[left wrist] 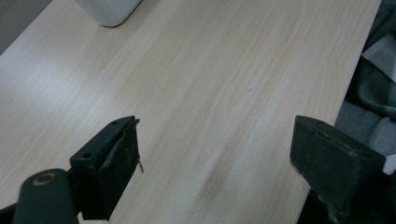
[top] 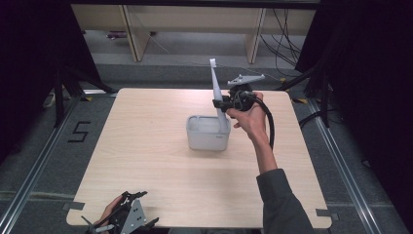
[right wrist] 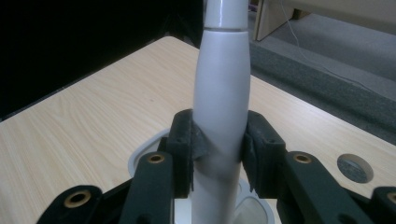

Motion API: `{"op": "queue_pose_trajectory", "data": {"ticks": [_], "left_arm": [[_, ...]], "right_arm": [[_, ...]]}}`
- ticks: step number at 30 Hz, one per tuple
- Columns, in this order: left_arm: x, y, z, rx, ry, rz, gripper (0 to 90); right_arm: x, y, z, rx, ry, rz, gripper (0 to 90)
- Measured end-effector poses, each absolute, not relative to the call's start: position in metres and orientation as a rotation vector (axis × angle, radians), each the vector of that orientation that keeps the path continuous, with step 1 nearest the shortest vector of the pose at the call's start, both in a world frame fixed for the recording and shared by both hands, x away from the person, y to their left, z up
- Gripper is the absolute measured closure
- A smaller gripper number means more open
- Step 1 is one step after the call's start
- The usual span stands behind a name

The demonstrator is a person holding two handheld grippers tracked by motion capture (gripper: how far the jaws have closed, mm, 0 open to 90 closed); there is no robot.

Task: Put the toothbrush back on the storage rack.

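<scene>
We see a grey bin (top: 207,134) standing near the middle of the table (top: 146,161), and the lower end of a long grey handle (top: 215,87) reaches down into it at its right side. Our right gripper (top: 220,104) clamps that handle (right wrist: 222,107) between its pads, holding it nearly upright. Our left gripper (top: 124,219) rests at the table's near edge, jaws wide apart over bare wood.
</scene>
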State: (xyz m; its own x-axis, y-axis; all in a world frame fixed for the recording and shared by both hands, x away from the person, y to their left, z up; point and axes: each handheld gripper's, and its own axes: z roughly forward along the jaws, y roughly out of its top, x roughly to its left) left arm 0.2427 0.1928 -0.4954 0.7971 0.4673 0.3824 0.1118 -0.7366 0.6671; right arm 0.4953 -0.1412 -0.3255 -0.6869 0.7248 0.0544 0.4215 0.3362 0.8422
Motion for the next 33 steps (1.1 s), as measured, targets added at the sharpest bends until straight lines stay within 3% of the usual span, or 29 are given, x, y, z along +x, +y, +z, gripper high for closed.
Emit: {"op": "queue_pose_trajectory", "data": {"ticks": [33], "left_arm": [[0.243,0.193,-0.495,2.343,0.415,0.712,15.2]], "right_arm": [[0.519,-0.107,-0.359,1.001,2.309,1.291,67.1]]}}
